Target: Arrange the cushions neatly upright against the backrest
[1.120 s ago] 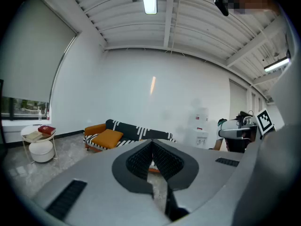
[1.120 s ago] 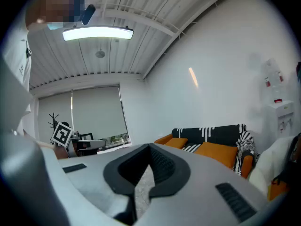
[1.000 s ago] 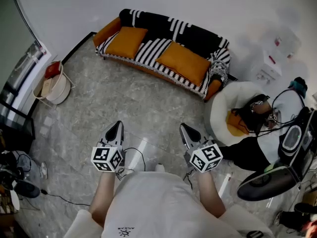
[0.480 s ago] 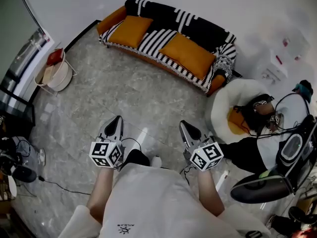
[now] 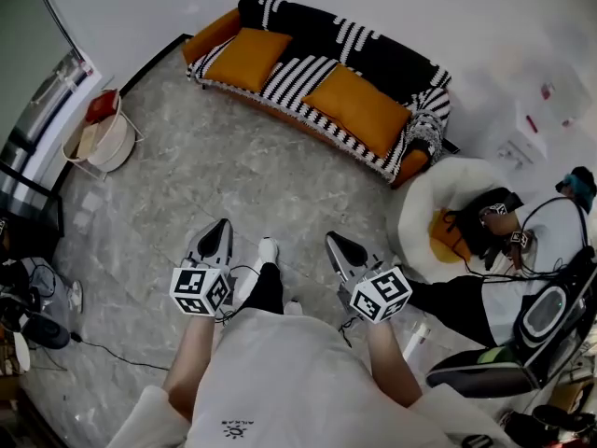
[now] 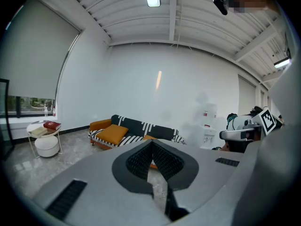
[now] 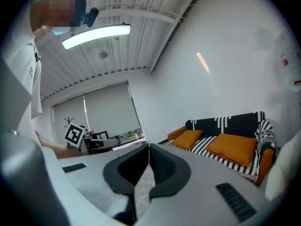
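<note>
A sofa [image 5: 387, 61] with a black-and-white striped cover stands against the far wall. Two orange cushions lie flat on its seat: the left cushion [image 5: 248, 59] and the right cushion [image 5: 366, 110]. The right gripper view shows both, the left cushion [image 7: 188, 138] and the right cushion [image 7: 233, 147]. In the left gripper view only the left cushion [image 6: 113, 134] shows plainly. My left gripper [image 5: 222, 229] and right gripper [image 5: 331, 244] are held low over the floor, far short of the sofa. Both are shut with nothing between the jaws.
A white side table [image 5: 104, 152] with a red book stands at the left. A white beanbag [image 5: 457, 213] with gear on it sits right of the sofa. A cable [image 5: 112, 370] lies on the marble floor. The person's foot [image 5: 266, 250] steps forward between the grippers.
The view has shifted towards the sofa as the person walks. One foot has swung forward between the grippers. The right gripper has drifted slightly left. Both jaws stay shut.
</note>
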Tool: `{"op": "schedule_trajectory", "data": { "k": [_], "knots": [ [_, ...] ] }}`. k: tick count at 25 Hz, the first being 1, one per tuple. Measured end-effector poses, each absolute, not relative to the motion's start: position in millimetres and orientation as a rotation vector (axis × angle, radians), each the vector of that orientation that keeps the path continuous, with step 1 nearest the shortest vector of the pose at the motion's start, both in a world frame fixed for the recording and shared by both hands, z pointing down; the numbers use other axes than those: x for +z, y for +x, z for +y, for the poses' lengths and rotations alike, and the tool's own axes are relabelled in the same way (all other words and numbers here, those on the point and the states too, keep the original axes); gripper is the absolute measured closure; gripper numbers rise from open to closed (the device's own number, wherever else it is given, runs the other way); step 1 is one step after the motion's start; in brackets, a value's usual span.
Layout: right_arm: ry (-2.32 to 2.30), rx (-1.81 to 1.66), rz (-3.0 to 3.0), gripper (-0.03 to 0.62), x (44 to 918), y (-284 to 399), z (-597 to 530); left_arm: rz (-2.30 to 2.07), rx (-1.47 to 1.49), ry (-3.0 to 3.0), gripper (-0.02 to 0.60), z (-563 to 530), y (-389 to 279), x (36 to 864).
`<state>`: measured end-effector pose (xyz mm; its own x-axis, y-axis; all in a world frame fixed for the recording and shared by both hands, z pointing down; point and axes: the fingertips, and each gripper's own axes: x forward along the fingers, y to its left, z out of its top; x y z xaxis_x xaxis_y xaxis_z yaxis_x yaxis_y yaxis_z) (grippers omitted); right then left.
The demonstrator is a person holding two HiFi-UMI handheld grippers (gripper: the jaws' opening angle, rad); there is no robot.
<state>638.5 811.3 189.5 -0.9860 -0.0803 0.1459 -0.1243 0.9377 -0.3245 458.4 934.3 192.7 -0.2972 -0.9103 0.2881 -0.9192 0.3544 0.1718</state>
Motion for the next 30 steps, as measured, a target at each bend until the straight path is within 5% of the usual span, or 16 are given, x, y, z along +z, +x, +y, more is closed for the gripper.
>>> {"op": "schedule_trajectory", "data": {
  "k": [30],
  "knots": [
    [0.09,0.401,-2.929,0.569,176.7,269.6,583.1,-2.248,-0.049,1.552,0.563,725.1,127.1,217.8]
  ]
}}
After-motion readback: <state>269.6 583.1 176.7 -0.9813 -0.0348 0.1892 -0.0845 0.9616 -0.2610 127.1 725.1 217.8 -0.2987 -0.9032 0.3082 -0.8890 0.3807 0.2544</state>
